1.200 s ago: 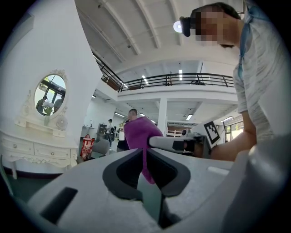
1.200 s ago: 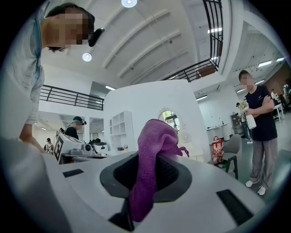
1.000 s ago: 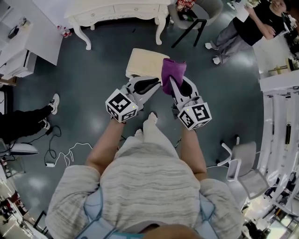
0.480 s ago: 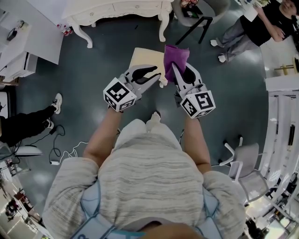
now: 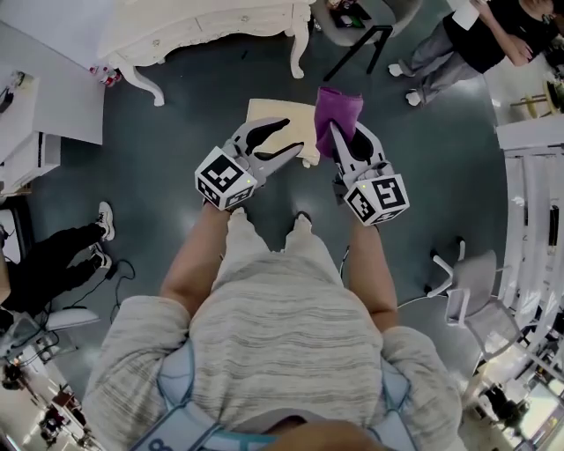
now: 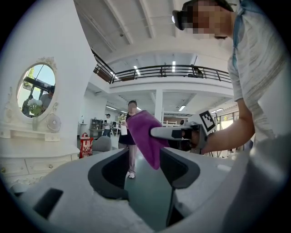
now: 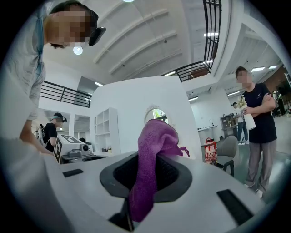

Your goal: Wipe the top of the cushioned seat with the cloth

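Note:
The cream cushioned seat [image 5: 271, 118] stands on the dark floor just ahead of both grippers in the head view. My right gripper [image 5: 336, 132] is shut on a purple cloth [image 5: 338, 107], which sticks up from its jaws over the seat's right edge. In the right gripper view the cloth [image 7: 153, 150] is pinched between the jaws of the right gripper [image 7: 144, 175]. My left gripper [image 5: 293, 136] hovers over the seat's near edge, its jaws having just been opening, nothing between them. In the left gripper view the left gripper [image 6: 144, 158] stands open, with the cloth [image 6: 148, 136] beyond it.
A white ornate dressing table [image 5: 211, 26] stands beyond the seat, with a grey chair [image 5: 357, 18] beside it. A bystander [image 5: 467, 40] stands at the far right. Someone's legs [image 5: 62, 255] and floor cables are at the left, an office chair [image 5: 476, 304] at the right.
Both grippers have moved forward toward the seat. The left jaws went from nearly shut to wide open. The right gripper keeps its hold on the cloth.

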The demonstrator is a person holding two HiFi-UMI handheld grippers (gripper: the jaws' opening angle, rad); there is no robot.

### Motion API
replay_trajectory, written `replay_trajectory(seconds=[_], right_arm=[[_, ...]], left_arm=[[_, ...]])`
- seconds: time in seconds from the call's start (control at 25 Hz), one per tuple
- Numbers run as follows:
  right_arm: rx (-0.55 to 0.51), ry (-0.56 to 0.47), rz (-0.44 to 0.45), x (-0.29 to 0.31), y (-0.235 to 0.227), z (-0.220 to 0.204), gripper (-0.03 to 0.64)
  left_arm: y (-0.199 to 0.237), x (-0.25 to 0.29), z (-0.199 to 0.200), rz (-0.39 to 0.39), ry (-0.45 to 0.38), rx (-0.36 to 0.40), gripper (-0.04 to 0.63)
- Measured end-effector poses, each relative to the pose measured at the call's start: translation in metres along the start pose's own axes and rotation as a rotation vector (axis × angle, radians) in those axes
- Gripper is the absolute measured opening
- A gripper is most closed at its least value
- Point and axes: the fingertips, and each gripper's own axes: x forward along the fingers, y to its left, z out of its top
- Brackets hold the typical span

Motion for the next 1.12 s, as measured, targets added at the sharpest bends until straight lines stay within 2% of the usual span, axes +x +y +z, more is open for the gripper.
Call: replay_trajectory(seconds=[0.28,0.6,0.72,0.92,1.12], right_arm=[[-0.026,-0.008,-0.110,0.044,0.017,-0.010,0.061],[-0.017,0.005,-0.194,0.052,0.033,-0.036,0.061],[-0.004,0.011,-0.203,0.054,0.036,-0.045,0.061],[-0.010,-0.005,-0.189,0.059,0.017,-0.056,0.061],[-0.021,-0.003,-0.162,0.069,-0.010,-0.104,0.061]], left_arm=[[0.044,-0.022,-0.004,-0.126,0.011,0.019,0.202],[0.065,-0.039,-0.010,-0.208,0.013,0.042,0.169],[0.067,-0.042,-0.018,-0.220,0.028,0.042,0.169],[0.073,-0.026,-0.029,-0.210,0.011,0.055,0.169],[0.083,-0.002,-0.077,-0.197,0.003,0.092,0.169]])
